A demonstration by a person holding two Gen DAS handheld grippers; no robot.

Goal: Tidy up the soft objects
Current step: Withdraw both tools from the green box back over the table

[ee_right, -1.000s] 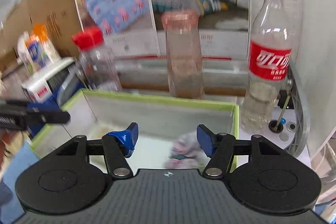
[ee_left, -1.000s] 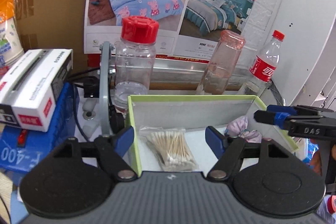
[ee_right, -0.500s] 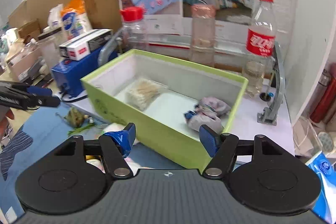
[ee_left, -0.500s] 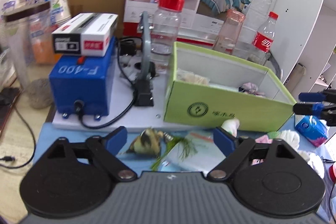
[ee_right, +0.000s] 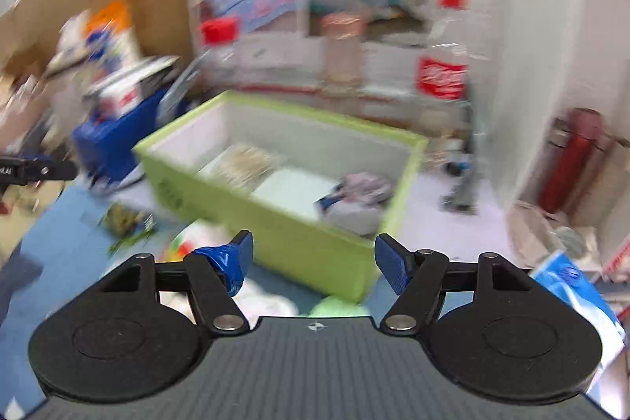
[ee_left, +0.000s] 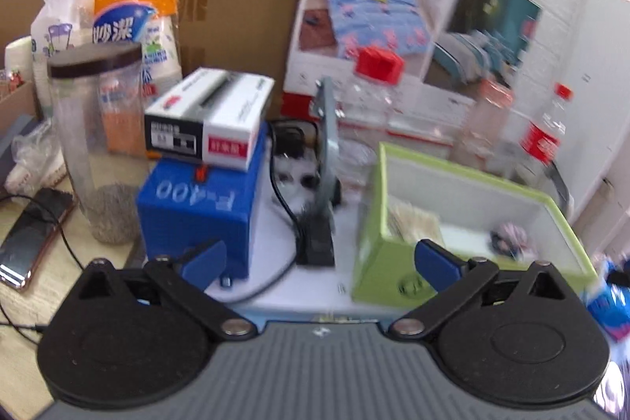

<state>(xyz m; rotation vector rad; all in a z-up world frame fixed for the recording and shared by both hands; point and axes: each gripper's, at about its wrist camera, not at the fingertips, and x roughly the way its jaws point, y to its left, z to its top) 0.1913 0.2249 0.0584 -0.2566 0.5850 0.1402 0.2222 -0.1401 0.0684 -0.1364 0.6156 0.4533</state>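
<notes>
A lime green box (ee_right: 283, 239) stands on the table and also shows in the left wrist view (ee_left: 370, 262). Inside lie a bag of cotton swabs (ee_right: 240, 164) and a bundle of soft cloth (ee_right: 358, 195). My right gripper (ee_right: 313, 258) is open and empty, in front of the box's near wall. White and pale green soft items (ee_right: 267, 302) lie on the blue mat below it. My left gripper (ee_left: 319, 260) is open and empty, left of the box; it shows at the left edge of the right wrist view (ee_right: 35, 170).
A blue F-400 machine (ee_left: 197, 207) with a white carton (ee_left: 208, 121) on top stands left of the box. Bottles (ee_left: 374, 93) stand behind it. A tall jar (ee_left: 98, 144) and a phone (ee_left: 31, 235) are far left. A blue tissue pack (ee_right: 571, 286) lies right.
Both grippers have pulled back out of the box and away from it. The left one has swung left, toward the blue machine. Both views are now blurred by motion.
</notes>
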